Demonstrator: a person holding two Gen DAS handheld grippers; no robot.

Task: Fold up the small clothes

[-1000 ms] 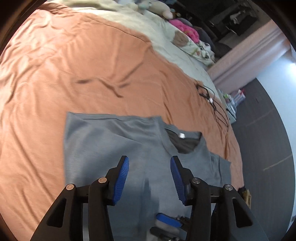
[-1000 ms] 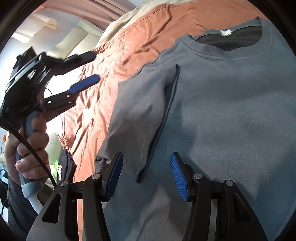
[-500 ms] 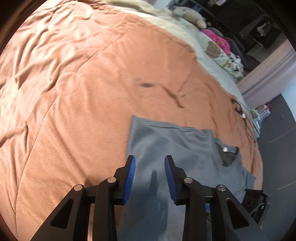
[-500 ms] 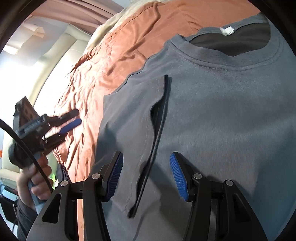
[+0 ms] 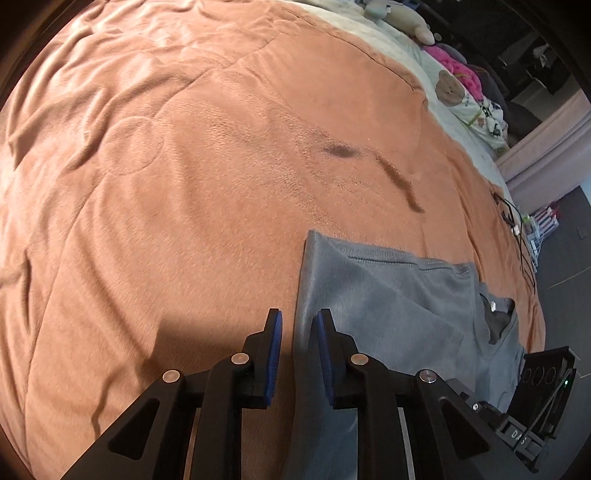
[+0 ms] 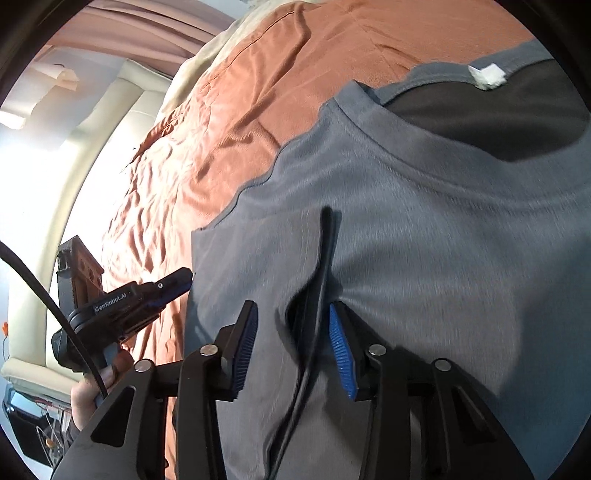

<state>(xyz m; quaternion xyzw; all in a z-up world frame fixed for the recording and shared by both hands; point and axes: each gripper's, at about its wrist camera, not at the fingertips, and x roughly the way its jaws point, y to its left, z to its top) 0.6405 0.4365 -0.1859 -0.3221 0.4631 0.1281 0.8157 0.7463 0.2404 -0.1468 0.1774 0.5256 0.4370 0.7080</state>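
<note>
Grey T-shirt (image 5: 388,295) edge now sits between both narrowing grippers.
Left gripper (image 5: 297,332) has dropped to its side edge; right gripper (image 6: 291,332) straddles the folded sleeve (image 6: 258,266); both jaws have just been closing, neither pinching yet.

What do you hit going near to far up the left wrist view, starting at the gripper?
left gripper → grey T-shirt → orange blanket → cream bedding → stuffed toy

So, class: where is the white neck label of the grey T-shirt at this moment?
In the right wrist view, the white label sits top right, inside the back of the grey T-shirt collar, bordering the orange blanket.
</note>
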